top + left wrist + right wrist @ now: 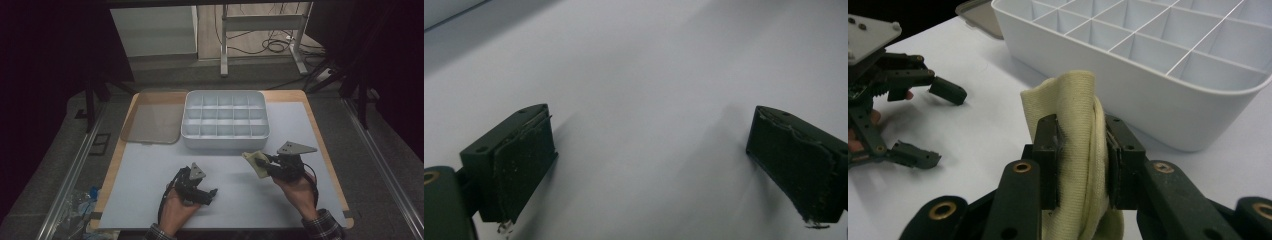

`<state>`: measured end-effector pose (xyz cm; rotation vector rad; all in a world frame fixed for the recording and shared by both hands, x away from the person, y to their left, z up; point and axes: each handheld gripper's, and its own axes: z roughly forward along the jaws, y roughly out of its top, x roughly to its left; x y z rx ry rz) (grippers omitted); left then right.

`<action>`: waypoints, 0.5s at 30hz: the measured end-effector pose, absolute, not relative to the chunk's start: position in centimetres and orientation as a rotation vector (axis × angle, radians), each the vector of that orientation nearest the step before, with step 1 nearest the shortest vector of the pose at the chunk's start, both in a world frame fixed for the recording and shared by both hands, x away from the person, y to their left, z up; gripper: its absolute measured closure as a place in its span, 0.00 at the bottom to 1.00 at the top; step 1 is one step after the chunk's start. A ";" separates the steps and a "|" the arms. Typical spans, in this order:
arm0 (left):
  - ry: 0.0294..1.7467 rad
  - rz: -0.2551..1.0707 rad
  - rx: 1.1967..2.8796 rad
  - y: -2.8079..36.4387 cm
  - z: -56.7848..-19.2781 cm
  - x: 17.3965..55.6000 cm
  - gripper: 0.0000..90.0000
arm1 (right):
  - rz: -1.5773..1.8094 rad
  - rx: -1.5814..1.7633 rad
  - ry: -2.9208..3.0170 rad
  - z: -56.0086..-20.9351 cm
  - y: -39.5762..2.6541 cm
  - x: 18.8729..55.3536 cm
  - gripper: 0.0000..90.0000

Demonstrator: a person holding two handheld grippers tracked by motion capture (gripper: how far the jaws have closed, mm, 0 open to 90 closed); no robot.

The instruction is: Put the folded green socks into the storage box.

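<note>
- The cloth [1080,150], a pale yellow knitted piece bunched into folds, is pinched between the jaws of the right gripper [1082,162], lifted off the white table [150,170] just in front of the compartment box [225,120].
- The grip takes in only the middle of the bunch; loose fabric sticks up above the jaws and hangs below them. In my judgement the folds could slide out if the hold slackens, since soft knit gives little to bite on.
- If the cloth is meant for one of the small compartments, which I cannot confirm, the hanging end could catch on the box wall or a divider and drape across two cells.
- The left gripper [200,192] rests low over bare table, jaws spread wide with nothing between them; it is well apart from the cloth and could not steady it quickly.
- The clear lid [150,122] lies flat, touching or nearly touching the box's left side, out of the likely path.
</note>
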<state>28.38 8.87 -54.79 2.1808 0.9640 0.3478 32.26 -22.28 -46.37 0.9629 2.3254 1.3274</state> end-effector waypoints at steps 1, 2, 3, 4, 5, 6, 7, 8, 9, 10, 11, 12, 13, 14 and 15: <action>0.964 0.348 2.181 8.9 -54.8 28.4 0.06 | 1.326 0.962 2.324 -46.3 -22.3 32.3 0.79; 0.964 0.348 2.181 8.9 -54.8 28.4 0.06 | 1.328 0.961 2.322 -46.2 -22.2 32.5 0.79; 0.964 0.348 2.181 8.9 -54.8 28.4 0.06 | 1.328 0.965 2.323 -46.1 -22.2 32.6 0.79; 0.964 0.348 2.180 8.9 -54.8 28.4 0.06 | 1.329 0.966 2.320 -46.0 -22.2 32.8 0.79; 0.964 0.348 2.181 8.9 -54.8 28.4 0.06 | 1.328 0.966 2.318 -46.0 -22.2 33.0 0.79; 0.964 0.348 2.180 8.9 -54.8 28.4 0.06 | 1.329 0.968 2.314 -45.9 -22.3 33.2 0.79; 0.964 0.348 2.180 8.9 -54.8 28.4 0.06 | 1.331 0.969 2.310 -45.8 -22.2 33.3 0.79; 0.964 0.348 2.180 8.9 -54.8 28.4 0.06 | 1.329 0.968 2.308 -45.7 -22.2 33.5 0.79; 0.964 0.348 2.180 8.9 -54.8 28.4 0.06 | 1.328 0.969 2.303 -45.6 -22.2 33.6 0.79; 0.964 0.348 2.180 8.9 -54.8 28.4 0.06 | 1.329 0.970 2.302 -45.5 -22.2 33.7 0.79; 0.964 0.348 2.180 8.9 -54.8 28.4 0.06 | 1.328 0.968 2.300 -45.4 -22.2 33.8 0.79; 0.965 0.348 2.180 8.9 -54.8 28.4 0.06 | 1.330 0.971 2.295 -45.3 -22.2 33.9 0.79; 0.964 0.348 2.180 8.9 -54.8 28.4 0.06 | 1.329 0.969 2.292 -45.3 -22.2 34.0 0.79; 0.965 0.348 2.180 8.9 -54.8 28.4 0.06 | 1.328 0.971 2.290 -45.2 -22.2 34.1 0.79; 0.965 0.348 2.180 8.9 -54.8 28.4 0.06 | 1.330 0.972 2.287 -45.1 -22.3 34.3 0.79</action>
